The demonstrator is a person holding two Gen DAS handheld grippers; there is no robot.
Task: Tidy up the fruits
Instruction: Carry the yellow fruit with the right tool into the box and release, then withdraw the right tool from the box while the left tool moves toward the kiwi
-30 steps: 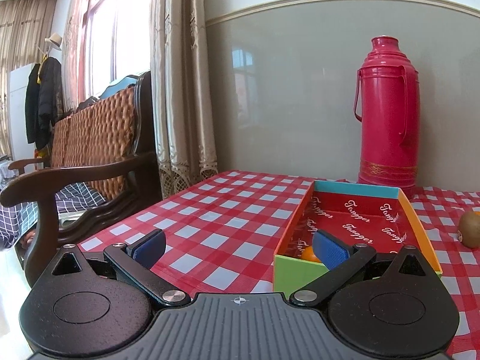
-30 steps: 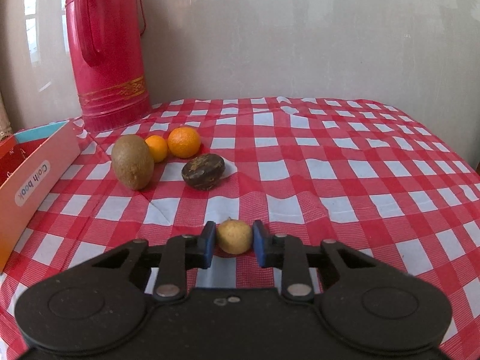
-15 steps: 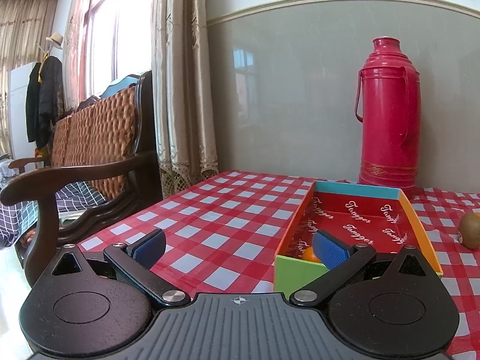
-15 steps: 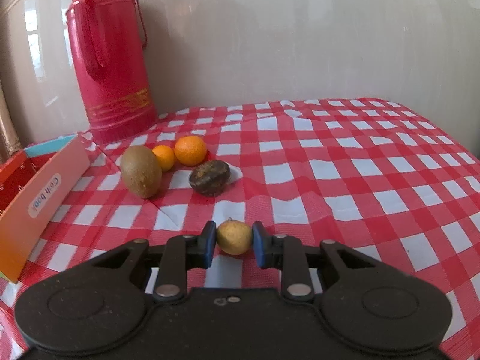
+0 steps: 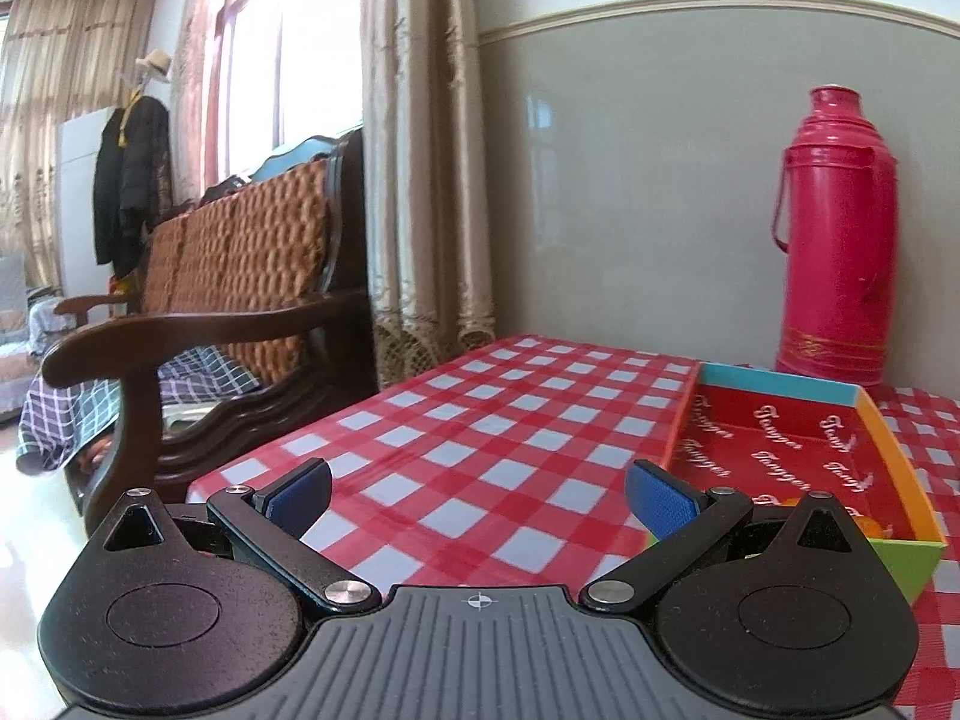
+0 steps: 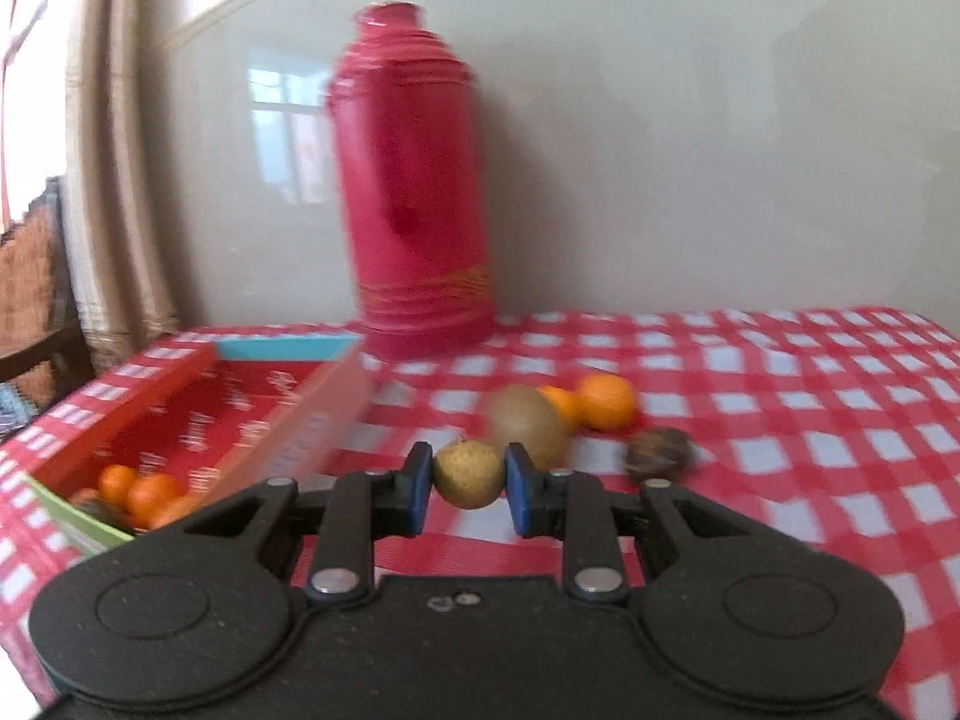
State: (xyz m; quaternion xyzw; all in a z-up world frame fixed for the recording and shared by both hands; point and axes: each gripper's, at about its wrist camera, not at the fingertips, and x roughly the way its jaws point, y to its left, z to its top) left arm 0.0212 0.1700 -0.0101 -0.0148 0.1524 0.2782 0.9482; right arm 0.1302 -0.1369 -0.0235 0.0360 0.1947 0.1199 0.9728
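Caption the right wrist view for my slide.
Right gripper carries a small fruit toward the box.

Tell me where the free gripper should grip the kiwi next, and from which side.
Grip the kiwi across its narrow middle. It stands tall on the cloth, so come in from the near, open side; two oranges crowd its back right.

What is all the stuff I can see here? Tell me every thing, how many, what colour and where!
thermos: 1, pink-red, back of table by the wall
box: 1, red inside, left on table
oranges in box: about 3, orange, near end
kiwi: 1, brown, on the cloth
oranges on cloth: 2, orange, behind kiwi
dark fruit: 1, brown, right of kiwi
tablecloth: 1, red-white check
wooden bench: 1, brown, beside table
curtain: beige, by window
small fruit: 1, yellow-tan, in right claw
right claw: shut on small fruit
left claw: open, empty
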